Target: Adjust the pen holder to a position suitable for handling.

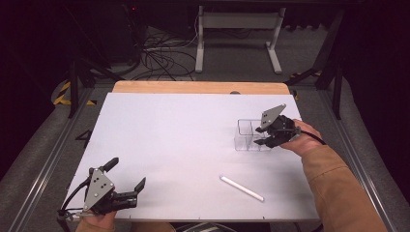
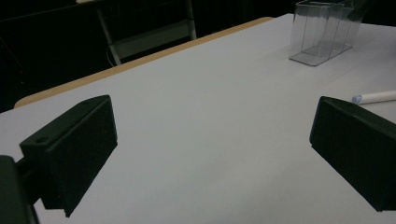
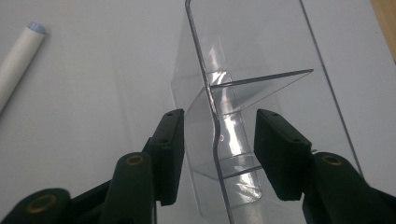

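Observation:
A clear plastic container [image 1: 245, 134] with inner dividers stands at the right of the white table top [image 1: 183, 145]. My right gripper [image 1: 261, 136] reaches into it from the right. In the right gripper view the gripper [image 3: 219, 135] straddles one thin wall of the container [image 3: 252, 46], one jaw inside and one outside, with a gap on both sides of the wall. A white stick with a pale blue end [image 1: 241, 188] lies near the front edge. My left gripper [image 1: 127, 173] rests open at the front left corner with nothing between its fingers.
A bare wooden strip [image 1: 198, 87] runs along the table's far edge. Beyond it stand a white metal frame [image 1: 237, 29] and loose cables on the floor. In the left gripper view the container [image 2: 322, 32] stands far off and the stick [image 2: 376, 97] lies to the right.

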Motion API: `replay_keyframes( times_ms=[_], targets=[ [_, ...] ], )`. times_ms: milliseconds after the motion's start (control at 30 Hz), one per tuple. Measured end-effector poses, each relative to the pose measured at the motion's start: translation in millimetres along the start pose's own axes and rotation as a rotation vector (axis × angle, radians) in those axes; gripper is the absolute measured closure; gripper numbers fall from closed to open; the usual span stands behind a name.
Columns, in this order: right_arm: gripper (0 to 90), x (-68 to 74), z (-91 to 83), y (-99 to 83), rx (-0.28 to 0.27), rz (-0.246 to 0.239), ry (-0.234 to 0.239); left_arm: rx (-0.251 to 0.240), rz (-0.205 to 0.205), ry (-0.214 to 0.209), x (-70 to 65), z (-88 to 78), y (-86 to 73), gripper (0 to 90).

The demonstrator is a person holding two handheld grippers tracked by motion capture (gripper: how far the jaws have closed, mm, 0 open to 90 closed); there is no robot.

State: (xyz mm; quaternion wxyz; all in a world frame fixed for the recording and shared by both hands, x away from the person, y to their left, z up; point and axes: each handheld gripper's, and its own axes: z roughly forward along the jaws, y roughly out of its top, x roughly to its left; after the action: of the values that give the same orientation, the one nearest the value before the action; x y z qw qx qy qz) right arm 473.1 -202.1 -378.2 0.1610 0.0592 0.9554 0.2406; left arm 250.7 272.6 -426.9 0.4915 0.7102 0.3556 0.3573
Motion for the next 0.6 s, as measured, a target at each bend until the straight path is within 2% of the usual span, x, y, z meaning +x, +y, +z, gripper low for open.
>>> replay_keyframes(
  times_ms=[200, 300, 600],
  targets=[
    [60.4, -0.2, 8.6, 1.3, 0.029, -0.034, -0.005, 0.006, -0.004, -0.005, -0.2, 1.3, -0.8, 1.6],
    [60.9, 0.5, 10.8, 1.6, 0.043, -0.027, -0.008, 0.006, -0.002, -0.003, -0.2, 1.4, -0.8, 1.6],
    [67.7, 3.1, 21.3, 4.4, 0.084, -0.042, 0.017, 0.007, -0.005, -0.003, -0.2, 1.5, -1.0, 1.6]
  ],
)
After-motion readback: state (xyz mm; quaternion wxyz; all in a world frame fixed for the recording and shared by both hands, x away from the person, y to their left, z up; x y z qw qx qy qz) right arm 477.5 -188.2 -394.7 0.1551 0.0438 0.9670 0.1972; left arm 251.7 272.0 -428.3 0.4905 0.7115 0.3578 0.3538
